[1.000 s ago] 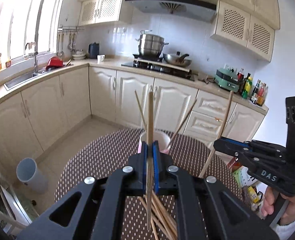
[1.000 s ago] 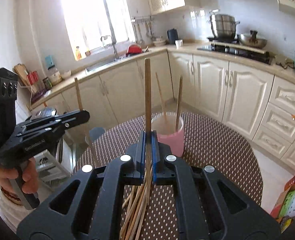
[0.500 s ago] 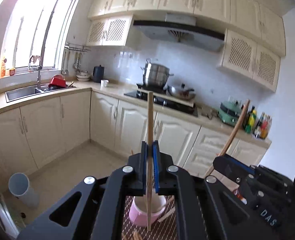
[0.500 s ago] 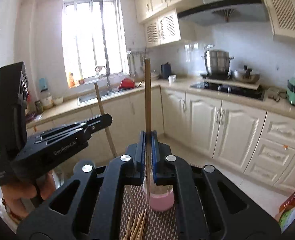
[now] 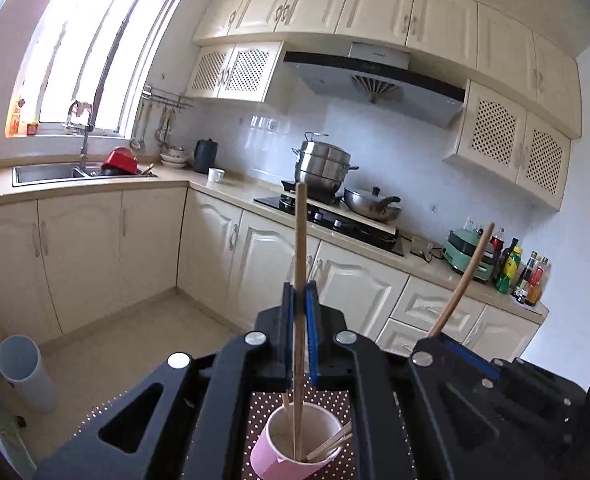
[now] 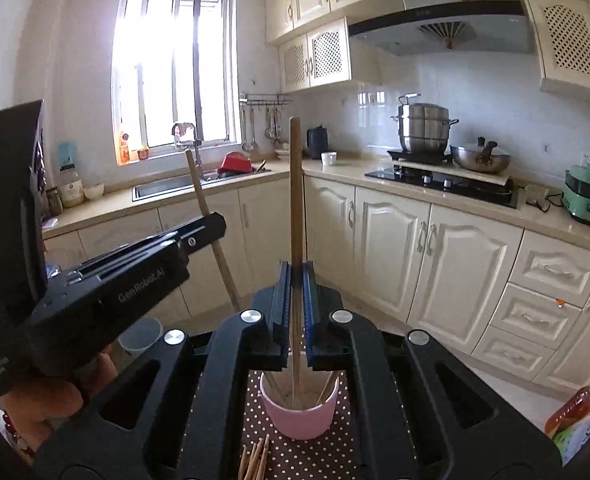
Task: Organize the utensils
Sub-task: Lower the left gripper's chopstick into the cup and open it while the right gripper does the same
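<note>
My left gripper (image 5: 299, 298) is shut on a wooden chopstick (image 5: 300, 264) held upright, its lower end inside the pink cup (image 5: 271, 456) on the dotted table mat (image 5: 263, 404). My right gripper (image 6: 295, 280) is shut on another upright chopstick (image 6: 295, 200), whose lower end also dips into the pink cup (image 6: 303, 416). A few chopsticks lean inside the cup. Loose chopsticks (image 6: 255, 460) lie on the mat in front of it. Each view shows the other gripper (image 5: 455, 352) (image 6: 199, 232) at the side with its stick.
Cream kitchen cabinets (image 5: 143, 248) and a counter with a sink (image 5: 55, 172) and a hob with pots (image 5: 327, 168) run behind the table. A white bin (image 5: 27, 376) stands on the floor at left. A person's hand (image 6: 51, 400) grips the left tool.
Both grippers moved forward over the table and rose, carrying their chopsticks from over the loose pile to the cup. The cup now sits right under the jaws and the sticks' lower ends are in it.
</note>
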Available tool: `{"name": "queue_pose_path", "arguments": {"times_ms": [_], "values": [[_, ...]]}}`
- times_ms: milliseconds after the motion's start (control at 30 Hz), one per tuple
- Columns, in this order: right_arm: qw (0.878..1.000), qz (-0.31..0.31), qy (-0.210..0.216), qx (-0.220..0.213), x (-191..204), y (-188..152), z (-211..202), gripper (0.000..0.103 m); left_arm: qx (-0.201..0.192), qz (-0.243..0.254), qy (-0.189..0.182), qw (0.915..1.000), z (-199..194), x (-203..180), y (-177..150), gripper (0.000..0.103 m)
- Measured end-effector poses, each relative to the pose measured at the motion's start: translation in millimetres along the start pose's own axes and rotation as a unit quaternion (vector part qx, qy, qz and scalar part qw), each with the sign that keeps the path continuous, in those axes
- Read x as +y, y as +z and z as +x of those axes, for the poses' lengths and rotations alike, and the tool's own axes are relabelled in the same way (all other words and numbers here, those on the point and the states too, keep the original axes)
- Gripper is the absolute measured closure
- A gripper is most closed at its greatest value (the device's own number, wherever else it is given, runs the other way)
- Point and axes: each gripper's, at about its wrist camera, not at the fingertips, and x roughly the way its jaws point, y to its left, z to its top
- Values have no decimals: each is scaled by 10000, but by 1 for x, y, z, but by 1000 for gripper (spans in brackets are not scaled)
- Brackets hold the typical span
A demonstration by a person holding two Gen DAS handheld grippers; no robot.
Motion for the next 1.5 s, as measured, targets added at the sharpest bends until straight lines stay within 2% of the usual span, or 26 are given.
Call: {"name": "queue_pose_path", "arguments": {"times_ms": [333, 567, 833, 933, 1067, 1200, 1300, 1500], "values": [[9999, 55, -80, 127, -5, -26, 1, 97, 299, 314, -28, 9991, -2, 14, -35, 97], [9996, 74, -267, 82, -10, -46, 2, 97, 410, 510, -82, 9978, -6, 16, -48, 97], [9992, 240, -254, 175, -18, -65, 3, 97, 571, 625, -181, 9962, -11, 14, -63, 95], [9993, 261, -181, 175, -16, -69, 1, 97, 572, 627, -89, 9964, -14, 14, -67, 84], [9993, 281, -174, 155, -15, -71, -1, 96, 646, 641, -42, 9958, -17, 14, -71, 81], [9991, 350, -162, 159, -17, -71, -4, 96, 648, 619, 10, 9960, -23, 16, -72, 68], [9991, 366, -147, 134, -19, -71, -7, 96, 587, 601, 66, 9964, -31, 17, -73, 52], [9990, 403, -207, 29, -20, -71, -19, 95, 294, 710, 280, 9966, -55, 14, -73, 39]]}}
